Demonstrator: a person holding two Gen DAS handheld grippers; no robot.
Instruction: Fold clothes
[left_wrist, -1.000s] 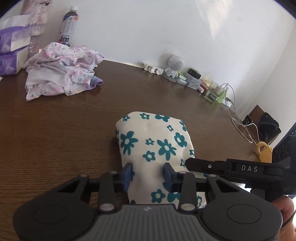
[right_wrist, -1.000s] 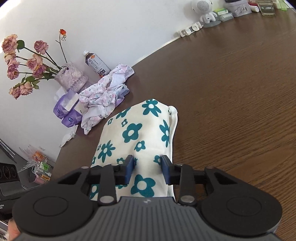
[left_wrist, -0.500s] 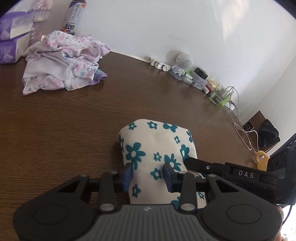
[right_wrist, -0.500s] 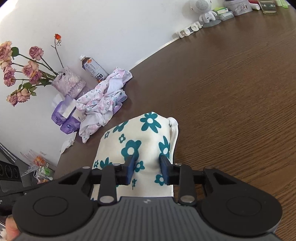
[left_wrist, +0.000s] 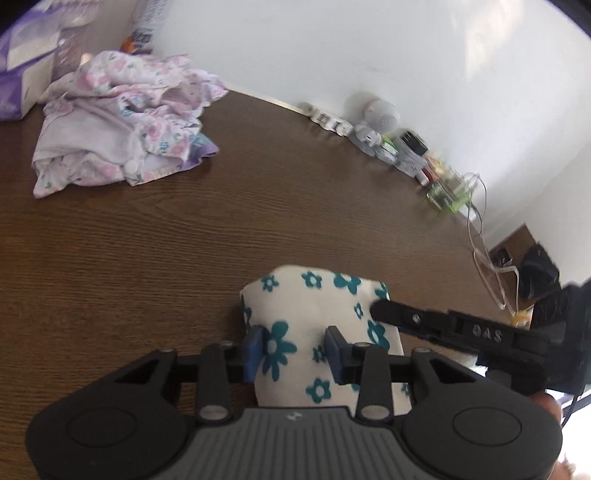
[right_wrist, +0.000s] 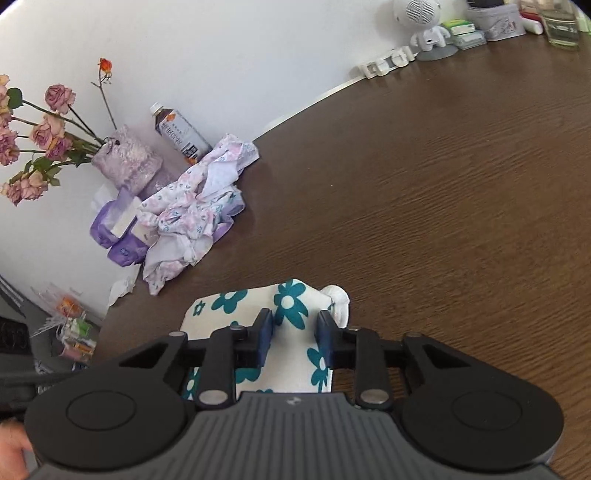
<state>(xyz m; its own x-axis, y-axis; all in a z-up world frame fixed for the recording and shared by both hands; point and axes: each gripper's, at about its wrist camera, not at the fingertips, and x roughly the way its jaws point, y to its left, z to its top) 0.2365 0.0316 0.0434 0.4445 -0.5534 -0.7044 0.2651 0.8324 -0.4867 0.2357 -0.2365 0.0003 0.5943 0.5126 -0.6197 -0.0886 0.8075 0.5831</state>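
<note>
Cloth, cream with teal flowers (left_wrist: 317, 325), lies folded on the dark wooden table (left_wrist: 147, 240) at its near edge, under both grippers. The left gripper (left_wrist: 293, 350) has its blue pads spread, with the fabric showing between them; whether they touch it I cannot tell. The right gripper (right_wrist: 293, 332) is likewise parted over the cloth's other end, where a white hem (right_wrist: 338, 299) pokes out. Farther back sits a crumpled pile of pink floral clothes (left_wrist: 122, 140), beside purple tissue packs (right_wrist: 118, 229), a drink bottle (right_wrist: 181, 134) and a vase of dried roses (right_wrist: 125, 162).
</note>
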